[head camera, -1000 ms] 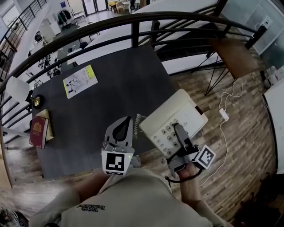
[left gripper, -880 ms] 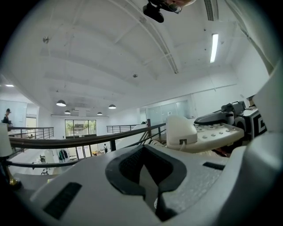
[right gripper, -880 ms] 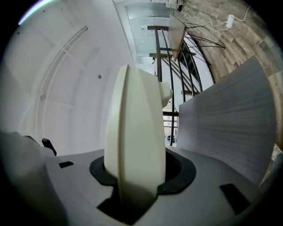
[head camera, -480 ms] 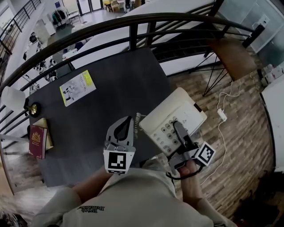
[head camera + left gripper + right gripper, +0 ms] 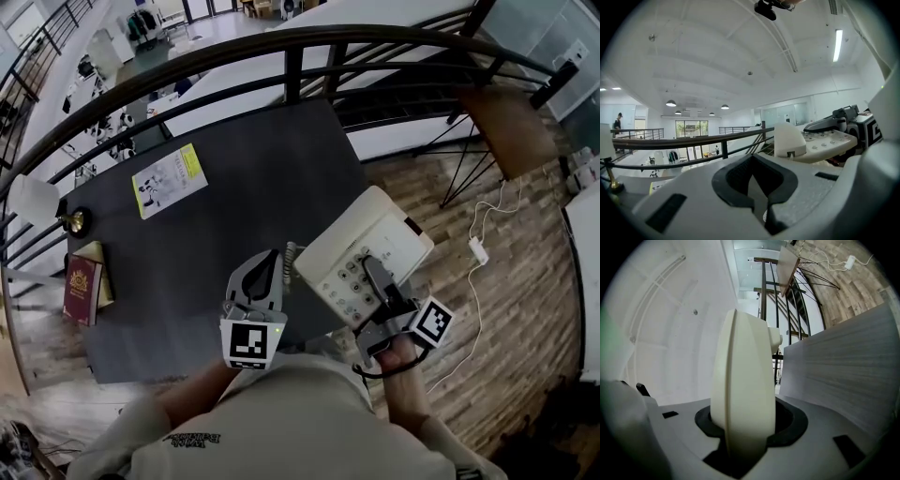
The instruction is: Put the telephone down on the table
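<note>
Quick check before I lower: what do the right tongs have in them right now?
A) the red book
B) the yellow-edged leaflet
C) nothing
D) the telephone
D: in the right gripper view the cream telephone sits clamped between the right tongs, and the head view shows it held near the right edge of the dark table.

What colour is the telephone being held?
Cream, almost off-white; the telephone shows best in the head view.

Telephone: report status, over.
Right gripper shut on telephone, at right edge of table. Left gripper shut, empty. Nothing in the way.
</note>
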{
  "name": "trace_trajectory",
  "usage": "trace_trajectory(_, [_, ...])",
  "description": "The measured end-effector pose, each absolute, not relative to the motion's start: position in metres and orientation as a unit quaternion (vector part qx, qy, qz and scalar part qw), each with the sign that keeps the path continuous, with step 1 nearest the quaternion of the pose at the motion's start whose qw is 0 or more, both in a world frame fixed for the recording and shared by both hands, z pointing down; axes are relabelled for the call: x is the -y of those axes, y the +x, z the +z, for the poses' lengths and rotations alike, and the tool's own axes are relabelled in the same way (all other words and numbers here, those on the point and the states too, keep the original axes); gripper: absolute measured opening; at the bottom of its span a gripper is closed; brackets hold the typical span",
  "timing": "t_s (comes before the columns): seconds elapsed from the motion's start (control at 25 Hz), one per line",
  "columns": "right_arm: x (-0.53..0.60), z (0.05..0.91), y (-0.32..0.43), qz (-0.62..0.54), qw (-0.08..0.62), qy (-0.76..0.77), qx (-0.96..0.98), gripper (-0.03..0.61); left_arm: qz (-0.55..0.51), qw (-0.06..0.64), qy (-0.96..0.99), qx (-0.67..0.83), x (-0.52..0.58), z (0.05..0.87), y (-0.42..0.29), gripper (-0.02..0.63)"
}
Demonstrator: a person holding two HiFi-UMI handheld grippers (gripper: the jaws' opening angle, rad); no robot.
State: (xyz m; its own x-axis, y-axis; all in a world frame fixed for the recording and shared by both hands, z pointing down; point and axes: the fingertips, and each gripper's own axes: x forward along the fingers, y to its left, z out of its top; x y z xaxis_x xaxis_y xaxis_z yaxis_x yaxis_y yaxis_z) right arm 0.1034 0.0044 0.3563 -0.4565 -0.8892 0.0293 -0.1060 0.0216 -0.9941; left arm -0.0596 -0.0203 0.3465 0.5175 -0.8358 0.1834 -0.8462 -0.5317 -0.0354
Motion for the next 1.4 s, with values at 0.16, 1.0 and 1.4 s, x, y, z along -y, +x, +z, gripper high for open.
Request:
trace_trajectory(0.16, [0.004, 0.371, 0.112, -0.59, 0.334, -0.397, -0.619, 0.19, 0.098, 0.029, 0.866, 0.49, 0.028, 0.354, -0.054, 0.005])
trace_trajectory(1.0, [0.137, 0.481, 0.15, -0.627, 0.261, -0.445, -0.584, 0.19, 0.141, 0.063, 0.855, 0.496, 0.132, 0.432, 0.002, 0.005])
trace_trajectory(1.4, [0.197, 0.549, 0.142, -0.663, 0.231, -0.445, -0.555, 0.19, 0.176, 0.078, 0.841, 0.506, 0.183, 0.497, 0.011, 0.005])
